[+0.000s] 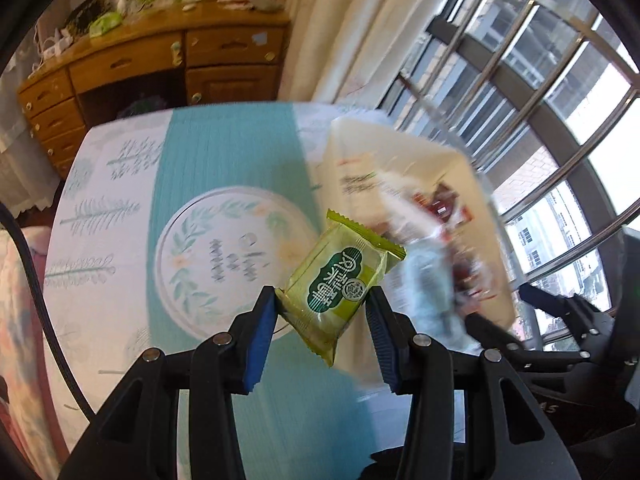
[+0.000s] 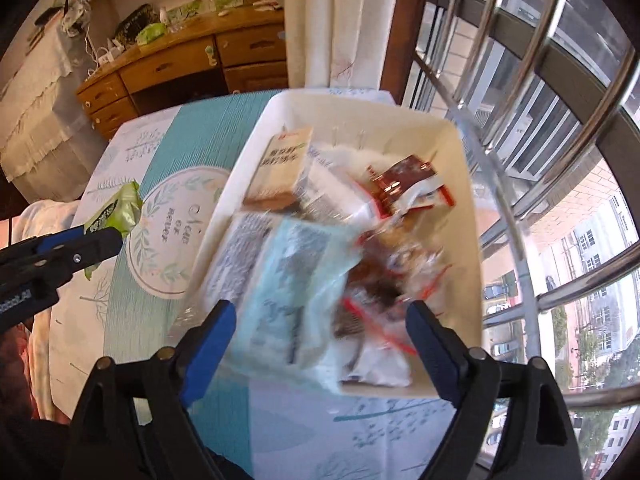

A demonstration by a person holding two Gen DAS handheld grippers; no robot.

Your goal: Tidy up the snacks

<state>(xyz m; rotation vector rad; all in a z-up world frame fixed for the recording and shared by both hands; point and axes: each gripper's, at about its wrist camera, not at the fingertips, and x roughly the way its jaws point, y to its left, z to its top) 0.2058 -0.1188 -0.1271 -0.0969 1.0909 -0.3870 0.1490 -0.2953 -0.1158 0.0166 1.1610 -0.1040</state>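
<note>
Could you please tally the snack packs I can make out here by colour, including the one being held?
Green: 1, the green pack held in the left gripper
Light blue: 1, the blue pack in the white bin
Red: 1, the red pack
Beige: 1, the beige pack
Total: 4; the blurred clear wrappers are left uncounted.

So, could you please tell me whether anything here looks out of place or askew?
Only mildly: the snacks in the white bin lie jumbled, and a pale blue packet overhangs its near rim. The green snack packet is outside the bin, held in the left gripper.
</note>
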